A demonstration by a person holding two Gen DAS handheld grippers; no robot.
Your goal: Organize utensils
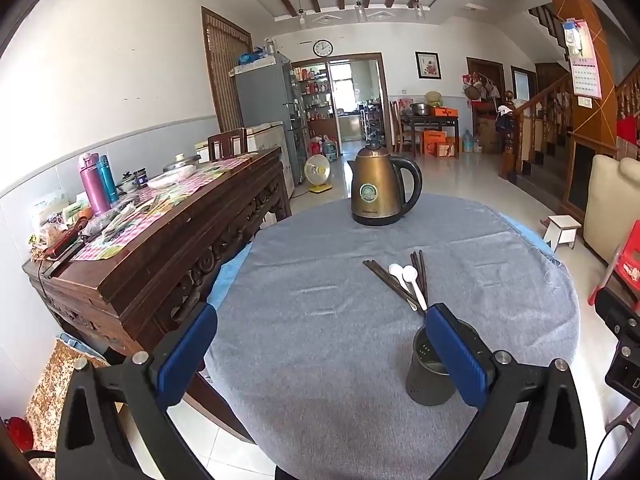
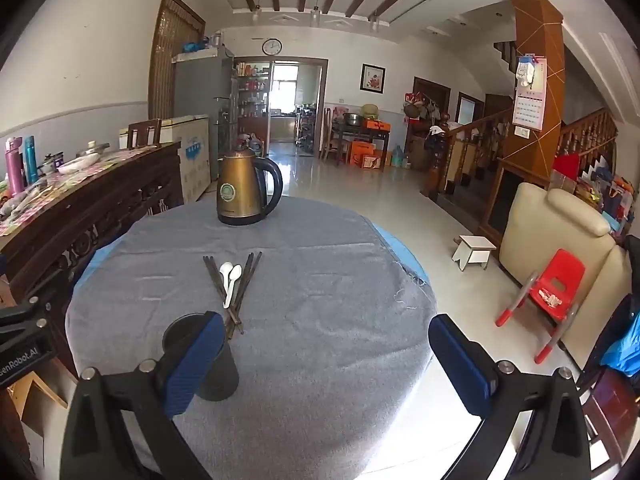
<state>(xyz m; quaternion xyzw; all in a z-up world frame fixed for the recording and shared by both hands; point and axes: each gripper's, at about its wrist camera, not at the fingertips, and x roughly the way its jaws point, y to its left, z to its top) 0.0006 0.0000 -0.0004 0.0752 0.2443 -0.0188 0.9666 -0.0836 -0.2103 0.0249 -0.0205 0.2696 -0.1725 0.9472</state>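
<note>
Nearest, the left gripper [image 1: 320,344] and right gripper [image 2: 320,348] hover over a round table's grey cloth [image 1: 320,380], jaws spread wide, gripping nothing. A dark utensil holder [image 1: 428,376] stands upright by the near edge. Just beyond lie dark chopsticks [image 1: 386,280] and two white spoons [image 1: 412,280]. Farthest stands a bronze kettle [image 1: 380,184].

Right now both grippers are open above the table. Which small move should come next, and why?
Probably move the right gripper forward to the white spoons. They lie loose on the chopsticks, beside the dark holder, which looks empty. Both grippers hold nothing, left gripper included.
</note>
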